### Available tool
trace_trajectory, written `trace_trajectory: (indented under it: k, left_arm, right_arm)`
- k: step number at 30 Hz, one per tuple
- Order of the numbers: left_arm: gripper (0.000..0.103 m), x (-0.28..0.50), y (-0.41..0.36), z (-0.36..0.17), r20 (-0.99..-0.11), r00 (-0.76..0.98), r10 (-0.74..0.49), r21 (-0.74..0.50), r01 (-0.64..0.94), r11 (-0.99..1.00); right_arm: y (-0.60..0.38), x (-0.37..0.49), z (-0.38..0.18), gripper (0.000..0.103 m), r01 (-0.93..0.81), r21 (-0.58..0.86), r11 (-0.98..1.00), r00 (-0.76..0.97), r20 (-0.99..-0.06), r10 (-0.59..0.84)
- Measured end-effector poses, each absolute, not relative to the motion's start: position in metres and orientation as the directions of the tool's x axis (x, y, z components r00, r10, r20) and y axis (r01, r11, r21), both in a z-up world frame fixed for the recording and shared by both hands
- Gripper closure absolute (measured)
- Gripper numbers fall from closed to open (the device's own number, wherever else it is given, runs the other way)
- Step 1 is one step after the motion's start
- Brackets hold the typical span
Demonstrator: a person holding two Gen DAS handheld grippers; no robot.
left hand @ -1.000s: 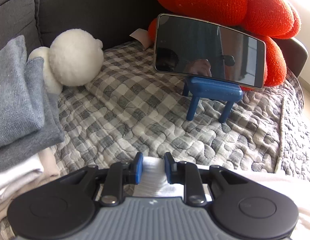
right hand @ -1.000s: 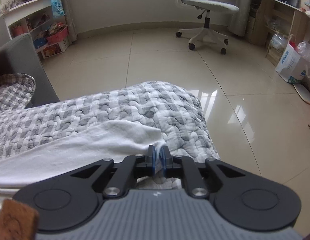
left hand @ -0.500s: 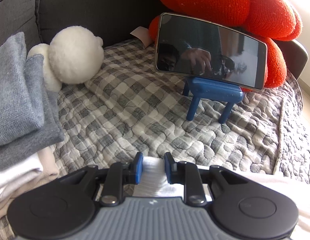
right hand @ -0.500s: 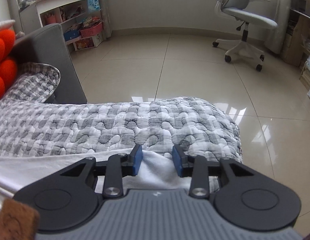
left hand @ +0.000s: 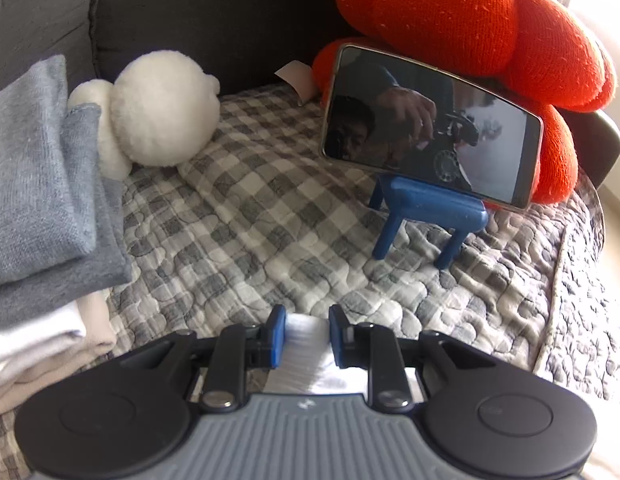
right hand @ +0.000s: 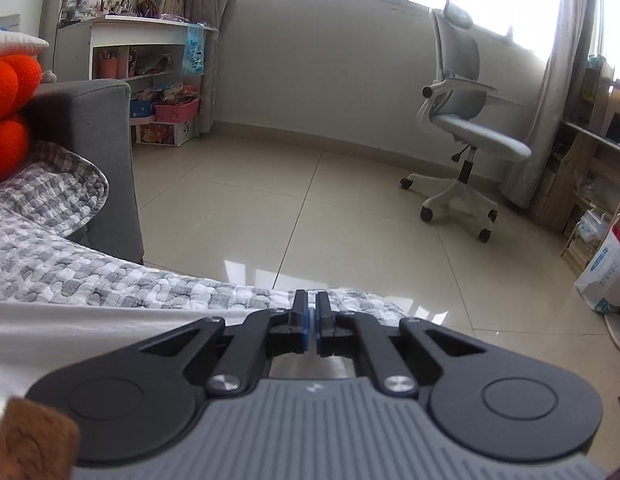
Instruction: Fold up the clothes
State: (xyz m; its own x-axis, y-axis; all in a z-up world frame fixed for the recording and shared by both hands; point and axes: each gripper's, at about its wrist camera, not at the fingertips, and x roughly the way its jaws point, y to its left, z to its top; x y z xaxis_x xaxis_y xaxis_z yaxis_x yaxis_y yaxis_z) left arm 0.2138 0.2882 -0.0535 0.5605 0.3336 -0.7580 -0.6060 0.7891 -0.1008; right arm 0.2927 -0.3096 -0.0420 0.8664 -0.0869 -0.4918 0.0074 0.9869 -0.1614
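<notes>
**Open quilt ahead of the left jaws, bare floor beyond the sofa edge**

In the left wrist view, a stretch of checked quilt (left hand: 246,232) lies free straight ahead. A stack of folded clothes (left hand: 42,184) walls off the left side, with a white plush toy (left hand: 158,108) just behind it. To the right, a phone (left hand: 430,128) on a blue stand (left hand: 426,216) leans against an orange knot cushion (left hand: 490,24). In the right wrist view, open tiled floor (right hand: 310,208) spreads beyond the quilt; an office chair (right hand: 466,128) stands well apart.

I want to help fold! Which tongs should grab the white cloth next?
The left tongs, probably: they are open with the white cloth between them. The right tongs are shut.
</notes>
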Motion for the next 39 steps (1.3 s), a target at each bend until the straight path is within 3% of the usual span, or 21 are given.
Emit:
trace_trajectory:
  k: [6,16,23,31,39]
  left_arm:
    - [0.08,0.211,0.29,-0.052,-0.758,0.567,0.322,-0.139,-0.623,0.77]
    - [0.08,0.211,0.293,-0.051,-0.75,0.574,0.329,-0.157,-0.638,0.754]
    - [0.08,0.21,0.291,-0.044,-0.717,0.599,0.356,-0.145,-0.628,0.764]
    - [0.08,0.214,0.295,-0.051,-0.736,0.586,0.338,-0.146,-0.625,0.767]
    - [0.08,0.213,0.289,-0.044,-0.706,0.603,0.372,-0.125,-0.623,0.772]
  right_arm:
    - [-0.298,0.297,-0.044,0.1,0.048,-0.213,0.976,0.888,-0.439,-0.14]
    - [-0.295,0.314,-0.054,0.1,0.066,-0.237,0.969,0.865,-0.47,-0.174]
    - [-0.294,0.31,-0.029,0.101,0.123,-0.195,0.973,0.902,-0.388,-0.192]
    - [-0.288,0.327,-0.063,0.1,0.113,-0.232,0.966,0.843,-0.492,-0.217]
    - [-0.28,0.324,-0.044,0.101,0.133,-0.207,0.969,0.873,-0.438,-0.213]
